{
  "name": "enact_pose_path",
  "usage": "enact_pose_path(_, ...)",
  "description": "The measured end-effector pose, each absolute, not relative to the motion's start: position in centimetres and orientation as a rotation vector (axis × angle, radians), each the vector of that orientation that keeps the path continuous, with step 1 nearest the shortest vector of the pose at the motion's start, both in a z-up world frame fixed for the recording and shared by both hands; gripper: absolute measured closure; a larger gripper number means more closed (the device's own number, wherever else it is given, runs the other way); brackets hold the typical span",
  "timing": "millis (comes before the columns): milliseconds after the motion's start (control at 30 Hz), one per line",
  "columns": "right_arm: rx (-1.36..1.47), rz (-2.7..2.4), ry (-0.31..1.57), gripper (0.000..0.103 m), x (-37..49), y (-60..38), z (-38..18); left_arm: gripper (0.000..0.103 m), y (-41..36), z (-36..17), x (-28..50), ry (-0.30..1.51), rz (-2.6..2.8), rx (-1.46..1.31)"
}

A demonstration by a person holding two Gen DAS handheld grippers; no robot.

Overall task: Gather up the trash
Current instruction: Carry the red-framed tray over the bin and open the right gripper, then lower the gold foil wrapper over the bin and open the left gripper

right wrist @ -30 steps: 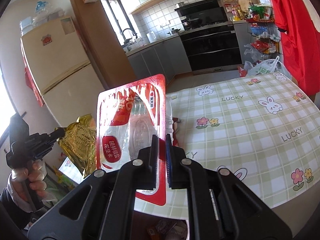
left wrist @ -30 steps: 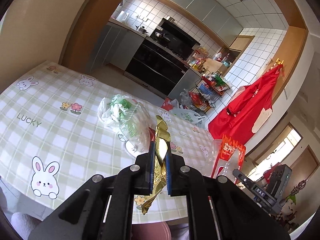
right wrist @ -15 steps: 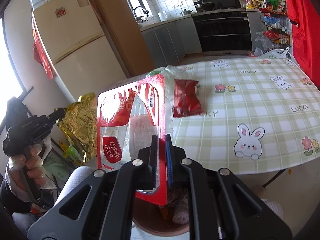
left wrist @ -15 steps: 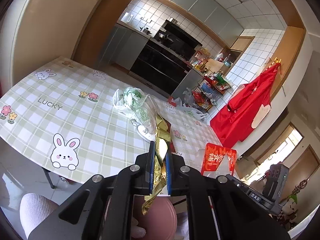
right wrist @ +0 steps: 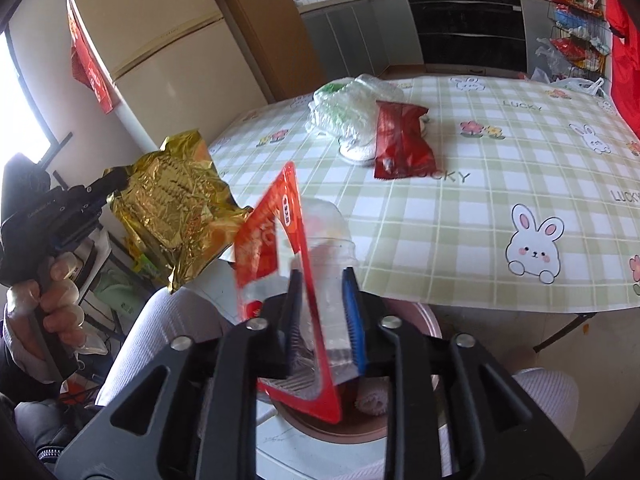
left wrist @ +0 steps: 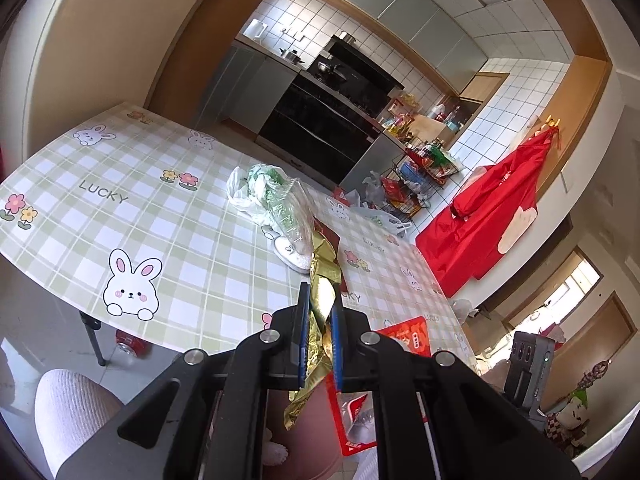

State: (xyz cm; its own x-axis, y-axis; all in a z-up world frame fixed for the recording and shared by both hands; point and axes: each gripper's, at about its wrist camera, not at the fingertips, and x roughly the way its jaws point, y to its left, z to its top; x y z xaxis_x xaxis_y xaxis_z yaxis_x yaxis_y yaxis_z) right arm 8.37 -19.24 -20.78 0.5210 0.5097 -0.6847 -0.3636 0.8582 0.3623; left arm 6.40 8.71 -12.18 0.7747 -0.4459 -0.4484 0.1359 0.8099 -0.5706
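While your left gripper (left wrist: 319,332) stays out of it, its blue pads clamped flat on the crumpled gold wrapper (left wrist: 322,280), the action is on the right. Left wrist view: the wrapper runs up from between the fingers at frame centre and its tail hangs below them, over the pinkish bin (left wrist: 308,436) at bottom centre. In the right wrist view the same gold wrapper (right wrist: 176,204) shows at middle left, pinched by that gripper in your gloved left hand (right wrist: 52,304).

Your right gripper (right wrist: 322,312) has just been opening; its jaws stand apart with the red-and-clear peanut bag (right wrist: 288,272) still between them. The bag is tilted and blurred, leaning to the left of frame. The left pad seems to touch it, the right blue pad looks clear of it; can't tell for sure. The bag's lower corner sits over the round brown bin (right wrist: 416,412) at bottom centre, with crumpled stuff inside it.

Still on the checked bunny tablecloth (right wrist: 500,200), upper centre of the right view: a dark red snack wrapper (right wrist: 402,140) lying flat, touching a clear plastic bag with green print (right wrist: 348,108) just behind it and a white round lid-like thing (right wrist: 356,152) partly under both. Your white trouser legs (right wrist: 168,344) flank the bin. A red can (left wrist: 130,346) lies on the floor under the table edge, lower left of the left view.
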Motion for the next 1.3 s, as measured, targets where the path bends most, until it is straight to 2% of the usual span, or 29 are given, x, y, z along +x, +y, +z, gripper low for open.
enact_pose_path(133,0.187,0.538,0.913,0.074,8.6,-19.0,-21.6,0.094,8.4,-12.6,6.7,0.625,-0.343,-0.542)
enact_pose_path(333,0.208,0.539,0.916,0.059,8.6,-19.2,-21.8,0.094,7.7,-13.3,7.0,0.649,-0.353,-0.532)
enact_pose_path(467,0.226,0.546,0.915,0.058,8.5,-19.4,-21.7,0.094,7.4,-13.4,7.0,0.657,-0.355,-0.528)
enact_pose_path(500,0.233,0.551,0.912,0.05,8.6,-19.4,-21.7,0.094,7.3,-13.4,7.0,0.657,-0.356,-0.528)
enact_pose_path(567,0.25,0.562,0.896,0.041,8.5,-19.5,-21.4,0.094,7.2,-13.4,6.9,0.658,-0.358,-0.525)
enact_pose_path(733,0.263,0.565,0.862,0.023,8.2,-19.7,-20.7,0.094,7.0,-13.3,6.9,0.659,-0.364,-0.522)
enact_pose_path(800,0.279,0.549,0.83,0.009,8.0,-20.0,-20.3,0.094,6.9,-13.3,6.8,0.659,-0.368,-0.519)
enact_pose_path(900,0.301,0.505,0.777,0.006,7.9,-20.7,-19.4,0.094,6.6,-13.4,6.8,0.661,-0.377,-0.514)
enact_pose_path(1300,0.294,0.307,0.577,0.006,6.9,-23.0,-17.1,0.094,4.2,-15.3,6.7,0.747,-0.43,-0.492)
